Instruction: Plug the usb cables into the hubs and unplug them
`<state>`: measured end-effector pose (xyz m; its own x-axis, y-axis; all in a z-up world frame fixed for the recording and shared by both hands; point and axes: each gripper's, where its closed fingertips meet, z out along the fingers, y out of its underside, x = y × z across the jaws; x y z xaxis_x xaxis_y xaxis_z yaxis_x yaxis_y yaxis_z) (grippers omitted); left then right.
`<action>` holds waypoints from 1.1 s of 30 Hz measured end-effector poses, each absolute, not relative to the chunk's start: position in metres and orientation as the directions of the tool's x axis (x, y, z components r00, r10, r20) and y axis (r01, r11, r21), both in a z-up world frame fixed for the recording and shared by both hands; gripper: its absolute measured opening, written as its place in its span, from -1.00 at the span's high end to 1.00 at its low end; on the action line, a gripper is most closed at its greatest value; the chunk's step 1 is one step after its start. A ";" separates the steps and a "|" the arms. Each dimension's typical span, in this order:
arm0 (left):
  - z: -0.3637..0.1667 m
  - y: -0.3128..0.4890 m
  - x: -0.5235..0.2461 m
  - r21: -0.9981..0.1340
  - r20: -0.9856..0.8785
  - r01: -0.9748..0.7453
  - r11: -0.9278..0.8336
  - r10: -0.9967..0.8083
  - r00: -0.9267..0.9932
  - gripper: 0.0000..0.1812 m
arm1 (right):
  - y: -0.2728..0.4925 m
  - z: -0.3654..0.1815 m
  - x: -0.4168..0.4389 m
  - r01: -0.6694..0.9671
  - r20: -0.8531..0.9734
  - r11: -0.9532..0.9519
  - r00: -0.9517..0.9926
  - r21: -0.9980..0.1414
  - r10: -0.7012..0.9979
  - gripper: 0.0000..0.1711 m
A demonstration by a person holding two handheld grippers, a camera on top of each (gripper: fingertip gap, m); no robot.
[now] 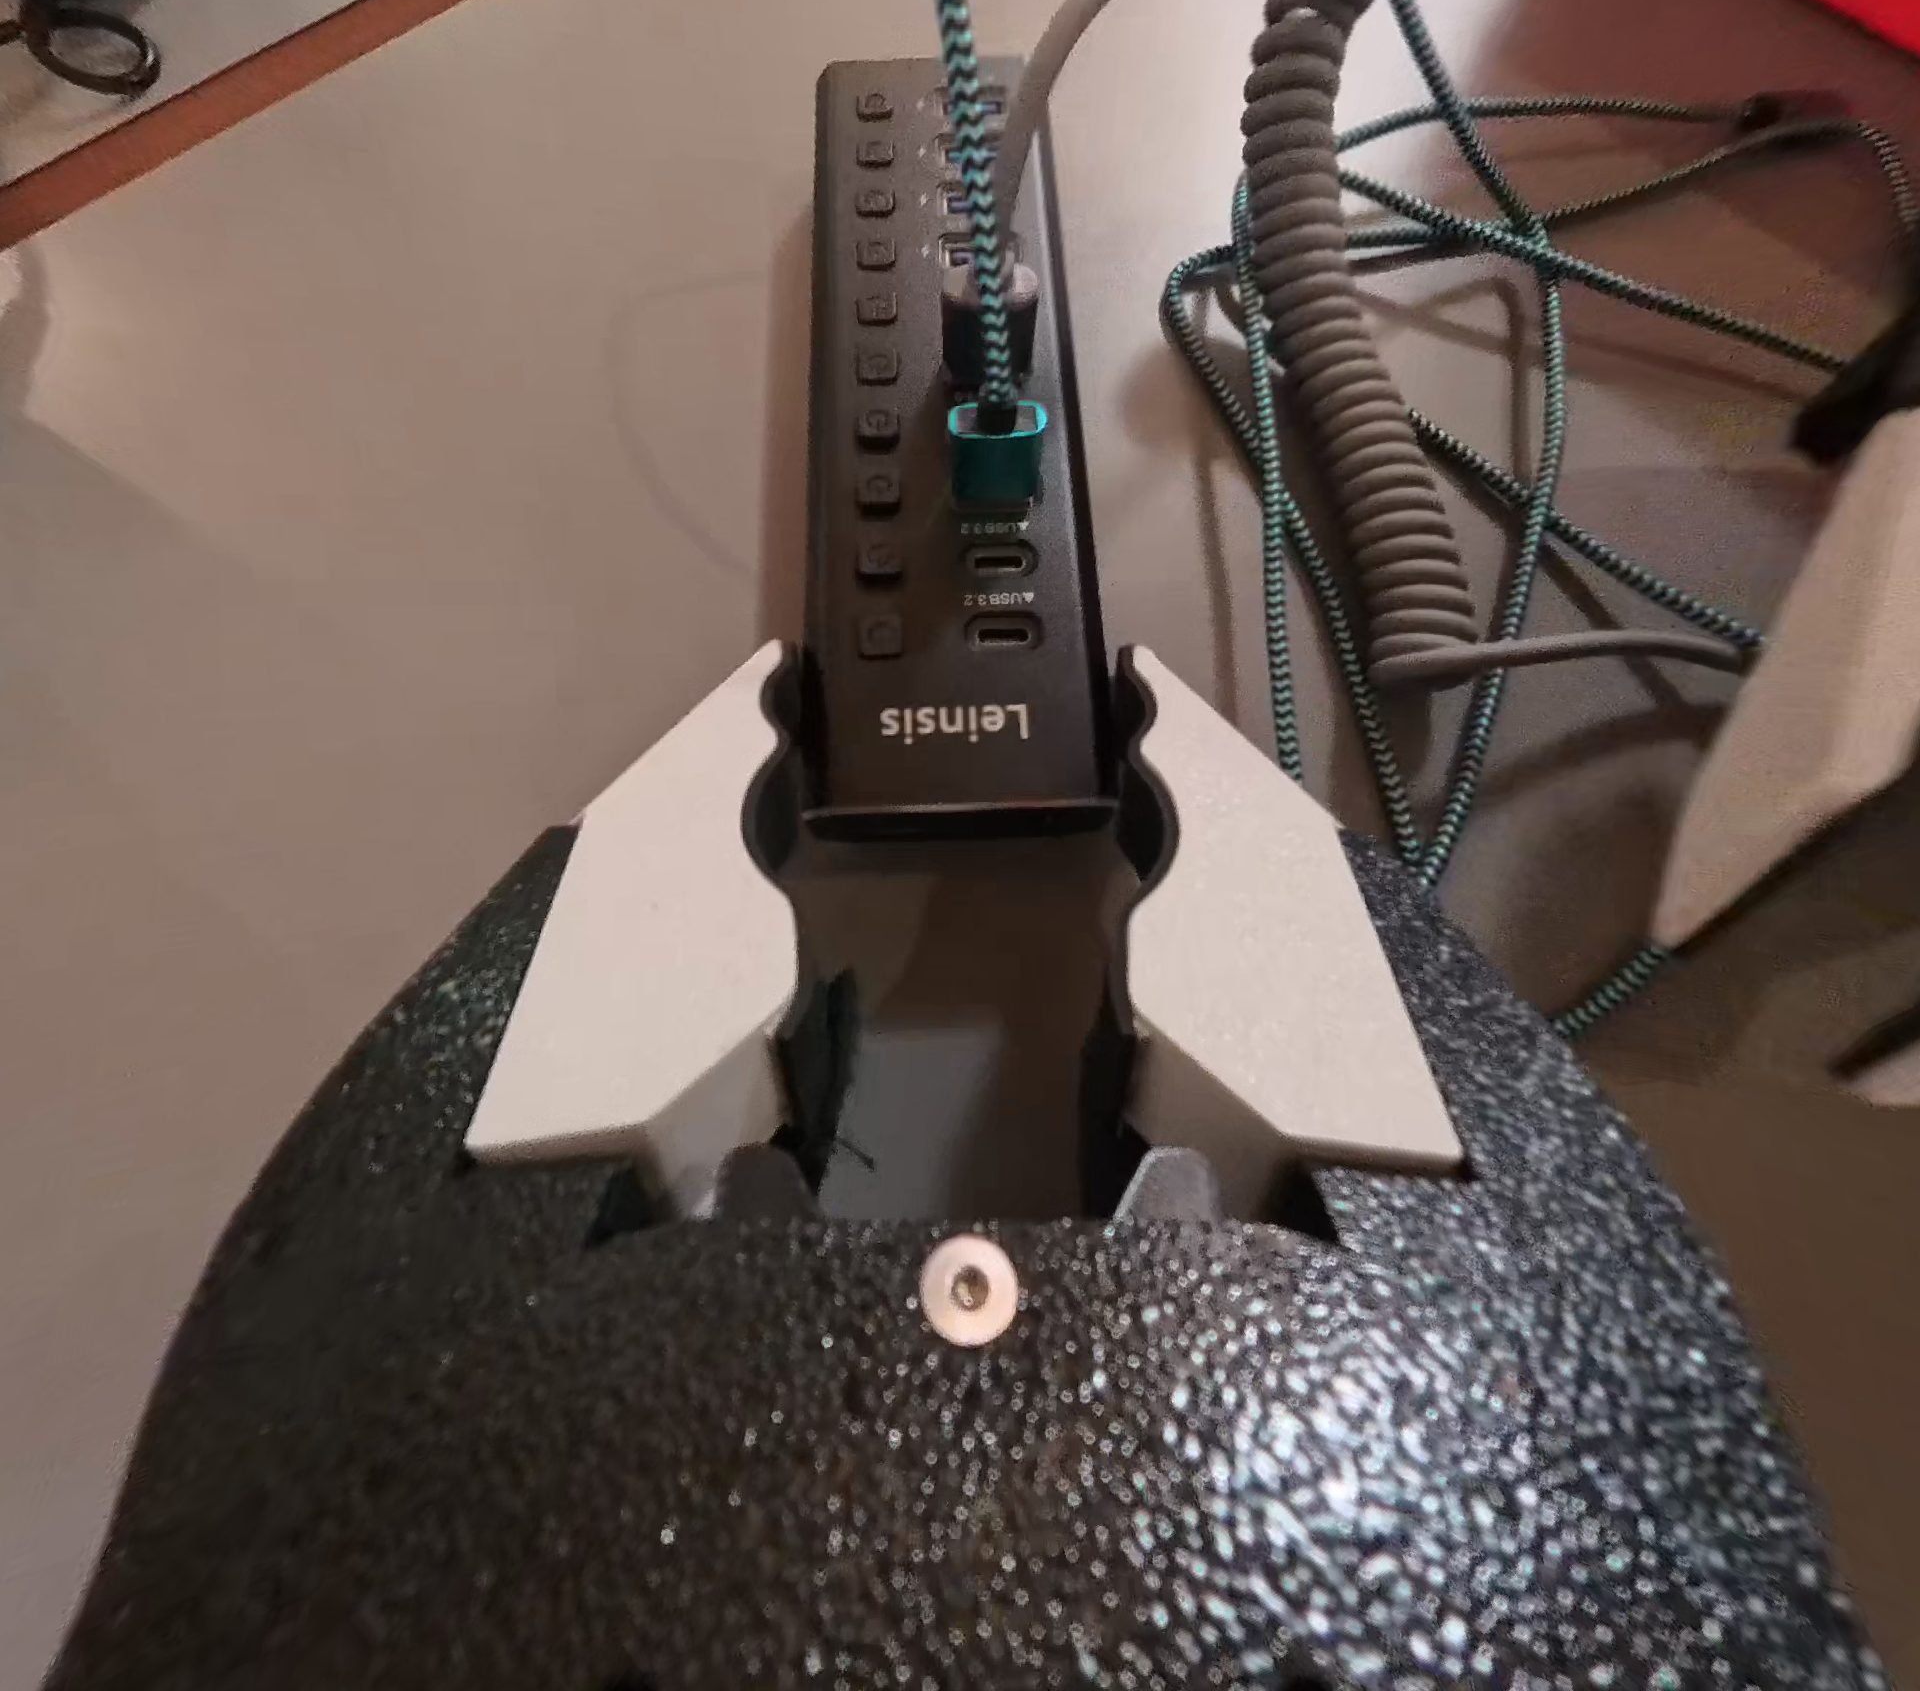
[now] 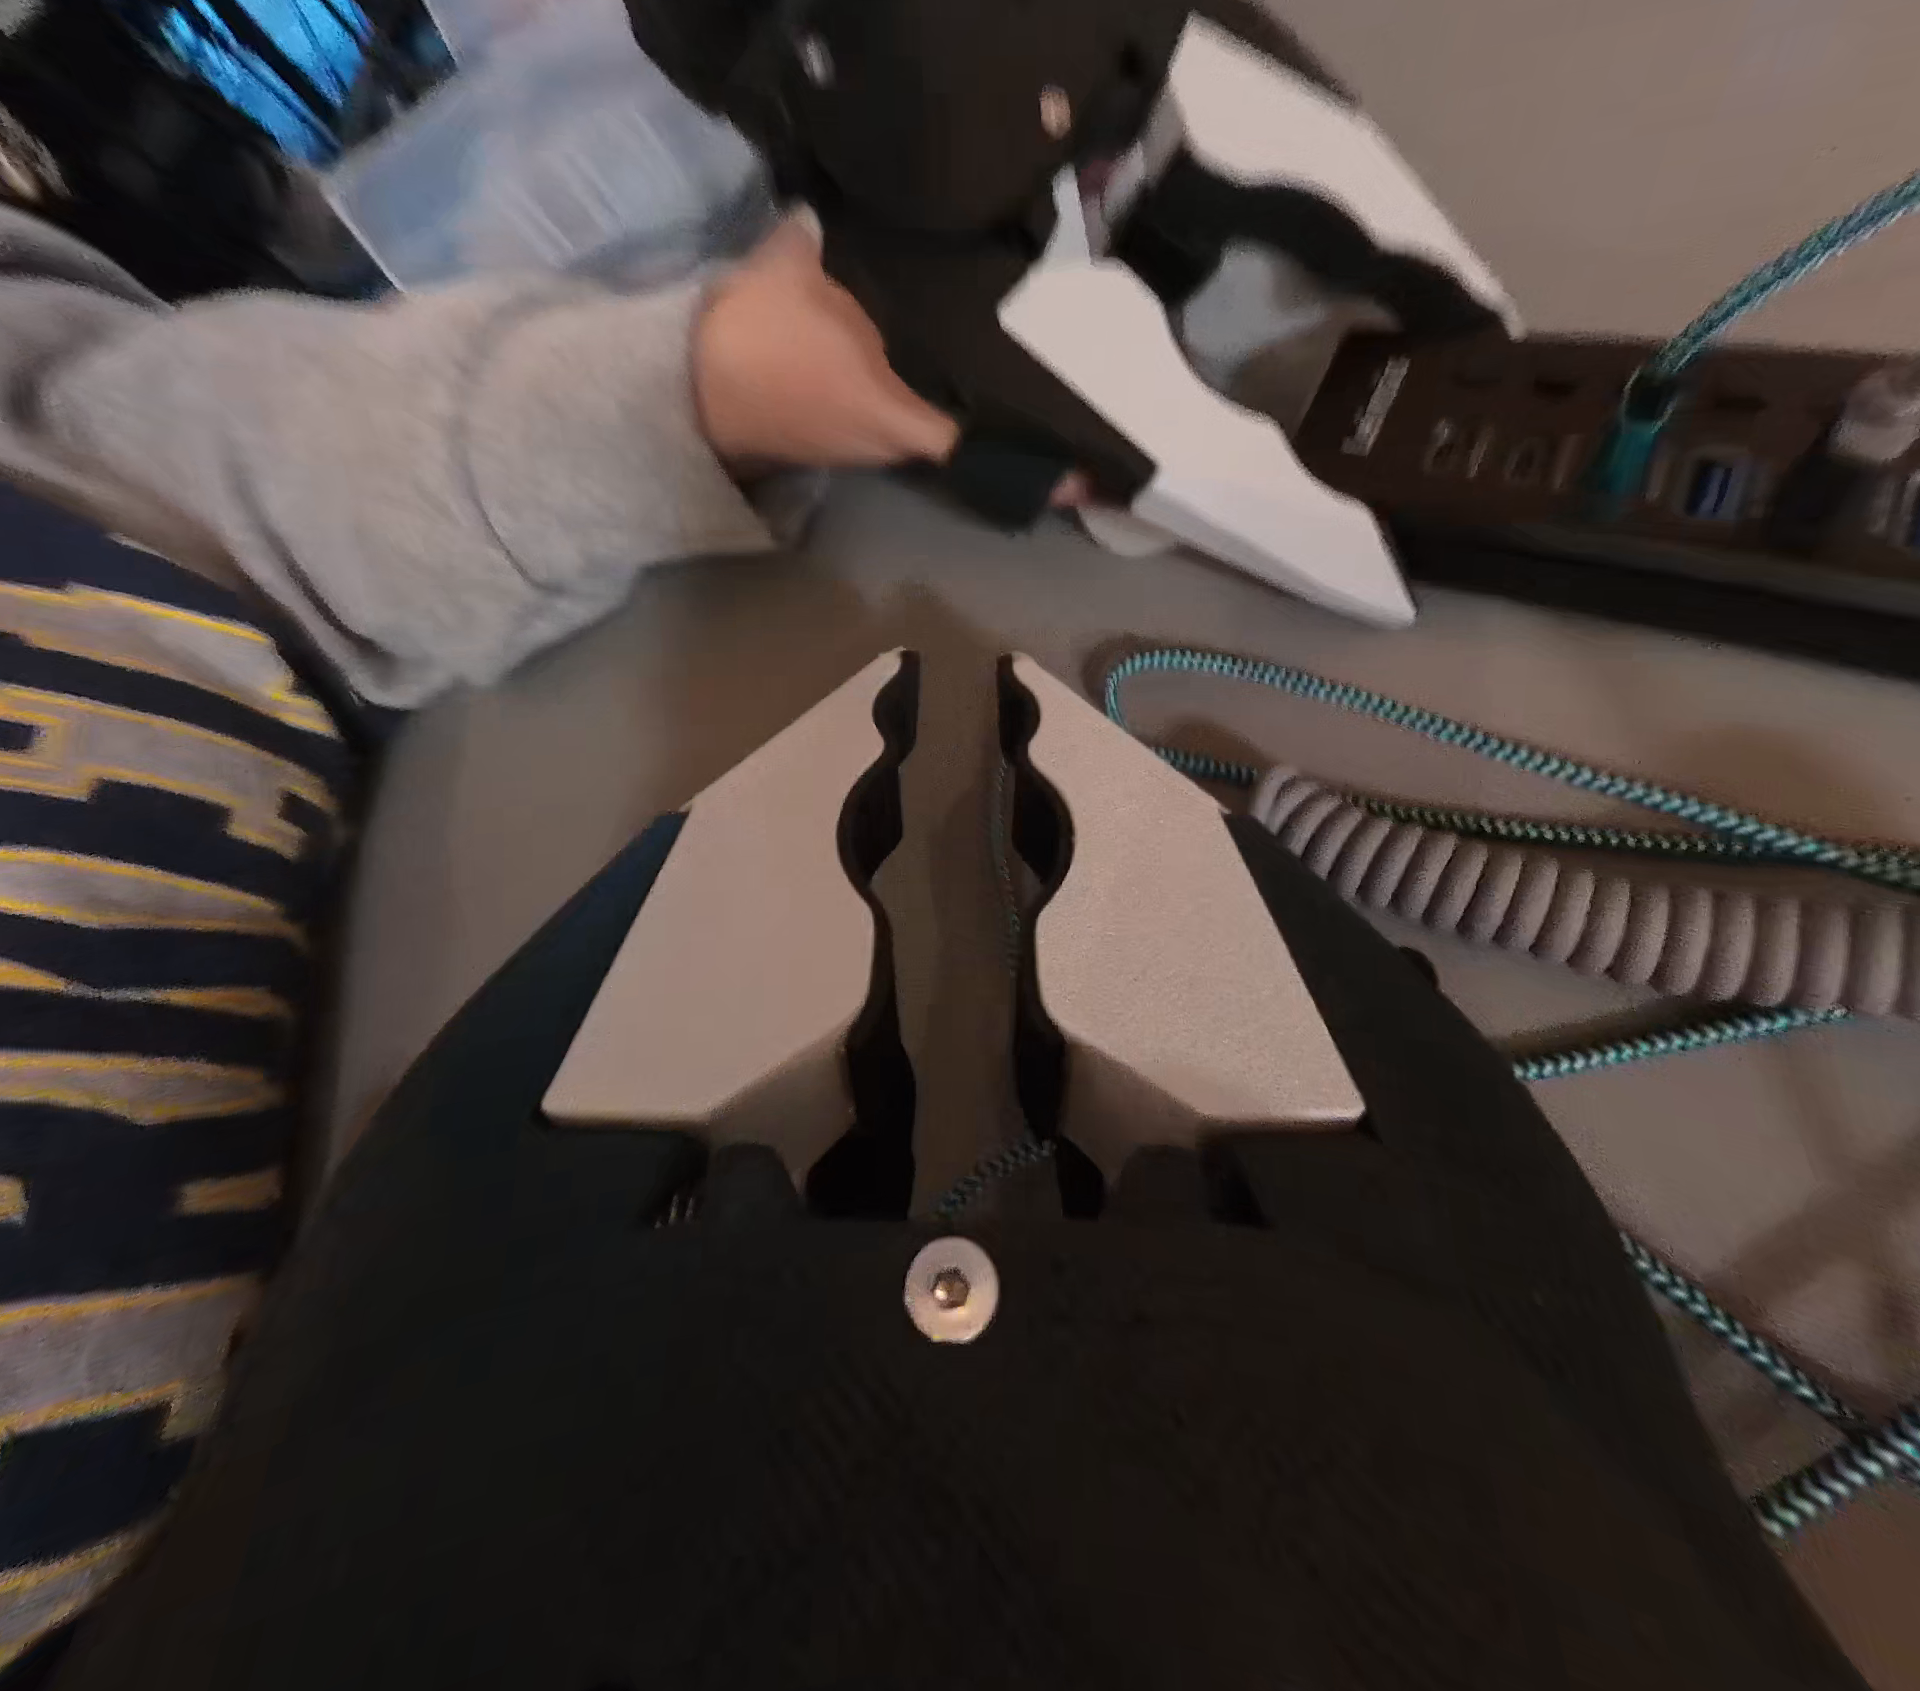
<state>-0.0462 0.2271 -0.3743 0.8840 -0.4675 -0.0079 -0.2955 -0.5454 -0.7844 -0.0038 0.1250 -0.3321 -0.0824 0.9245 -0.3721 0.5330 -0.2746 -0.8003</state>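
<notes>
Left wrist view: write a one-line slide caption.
Left gripper clamps the black USB hub's near end; teal braided cable and grey coiled cable are plugged in.

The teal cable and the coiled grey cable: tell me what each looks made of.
Teal cable: a woven fabric braid, probably nylon, judging by its teal-and-black zigzag weave; its plug looks like teal metal with a satin sheen. Coiled grey cable: matte rubber or soft plastic, smooth, without weave or shine.

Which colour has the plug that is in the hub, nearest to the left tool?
Teal, on a teal-and-black braided cable. The plug shows best in the left wrist view.
</notes>
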 end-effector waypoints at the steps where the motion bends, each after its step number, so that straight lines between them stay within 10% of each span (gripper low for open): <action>1: -0.374 0.228 -0.046 -0.786 -0.011 -0.294 -0.544 -0.464 0.886 0.35 | 0.128 -0.322 -0.005 0.485 -0.366 -0.284 -0.082 -0.827 0.927 0.85; 10: -0.374 0.228 -0.046 -0.783 -0.015 -0.303 -0.543 -0.471 0.882 0.35 | 0.191 -0.280 0.006 0.221 0.016 -0.037 0.232 -0.975 0.973 0.67; 23: -0.347 0.227 -0.041 -0.369 -0.837 -0.927 -0.074 -0.408 0.366 0.36 | 0.210 -0.180 0.008 0.316 0.295 0.210 0.252 -0.925 0.922 0.62; 27: -0.345 0.226 -0.038 -0.301 -0.891 -0.953 0.008 -0.360 0.278 0.36 | 0.234 -0.208 -0.003 0.748 0.213 0.137 0.006 -0.650 0.977 0.64; 33: -0.344 0.224 -0.032 -0.239 -0.928 -0.969 0.068 -0.311 0.207 0.36 | 0.256 -0.295 0.001 0.901 0.029 0.339 -0.345 -0.270 0.938 0.35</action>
